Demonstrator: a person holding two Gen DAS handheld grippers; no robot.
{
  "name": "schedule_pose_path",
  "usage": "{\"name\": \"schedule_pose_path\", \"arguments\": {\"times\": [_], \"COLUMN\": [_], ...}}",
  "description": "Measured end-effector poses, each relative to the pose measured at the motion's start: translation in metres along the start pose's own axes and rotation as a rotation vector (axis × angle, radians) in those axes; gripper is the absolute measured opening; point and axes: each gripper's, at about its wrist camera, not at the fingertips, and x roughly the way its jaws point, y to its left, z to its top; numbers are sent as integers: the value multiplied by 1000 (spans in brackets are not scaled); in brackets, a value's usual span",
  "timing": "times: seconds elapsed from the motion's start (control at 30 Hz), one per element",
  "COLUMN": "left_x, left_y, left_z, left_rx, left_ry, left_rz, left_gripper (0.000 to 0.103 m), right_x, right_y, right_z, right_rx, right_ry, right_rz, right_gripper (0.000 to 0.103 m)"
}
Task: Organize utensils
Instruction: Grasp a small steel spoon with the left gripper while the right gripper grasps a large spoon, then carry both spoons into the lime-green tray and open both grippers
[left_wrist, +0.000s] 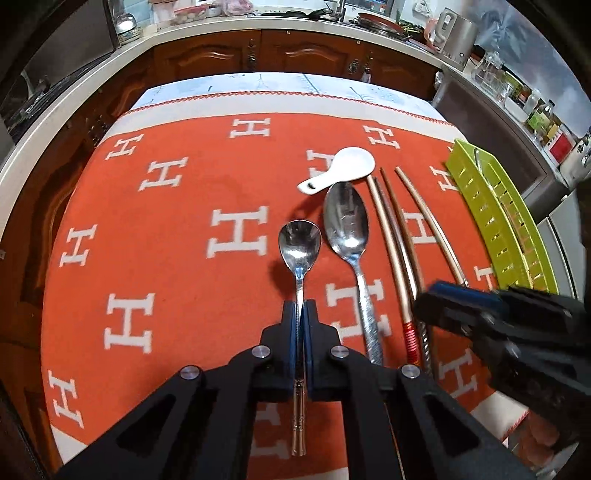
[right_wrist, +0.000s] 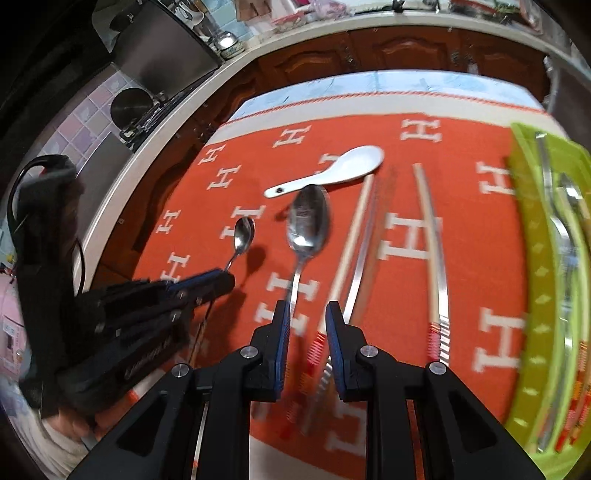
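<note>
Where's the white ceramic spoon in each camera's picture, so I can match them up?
Left wrist: white ceramic spoon, right of centre, upper half, just beyond the large metal spoon.
Right wrist, centre, upper half, beyond the same large spoon.
Shared landmark: green tray at right edge.

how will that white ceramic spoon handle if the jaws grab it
The white spoon looks glazed, so likely slippery between the jaws. It seems ceramic: stiff, probably brittle if dropped. Its bowl lies beside the big metal spoon, so a push could knock that one.
</note>
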Motion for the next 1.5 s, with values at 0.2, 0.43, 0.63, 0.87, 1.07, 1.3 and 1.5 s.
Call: {"name": "schedule_pose_path", "arguments": {"times": [0.2,0.43,0.63,0.87,1.07,1.3,1.5], "left_x": [-6,-11,-7,-1,-5,-23,-40], "left_y": [17,31,40,46,42,32,9], "left_z": [-2,3,3,7,10,8,7], "left_rx": [-28,-42,-60,-88,-93,-93,-55], "left_ry": [-13,-38,-31,-26,-44,-85,-111], "left_rz": [-18,-40,-48,-69,-54,-36,-40], "left_gripper": [2,2,2,2,2,2,2], "right_x": [23,42,65,79,66,21,-32], "right_y": [4,-7,-9,8,7,-2,-14], "right_z": [20,54,69,71,63,50,37], "right_rx": [20,16,-24,-115,-88,-56,-22], "right_ry": [19,-25,-28,-74,-121,-227,-316], "right_rz": [-5,-91,-101,-95,-30,36,73], "right_gripper": [21,21,21,14,2,2,2]}}
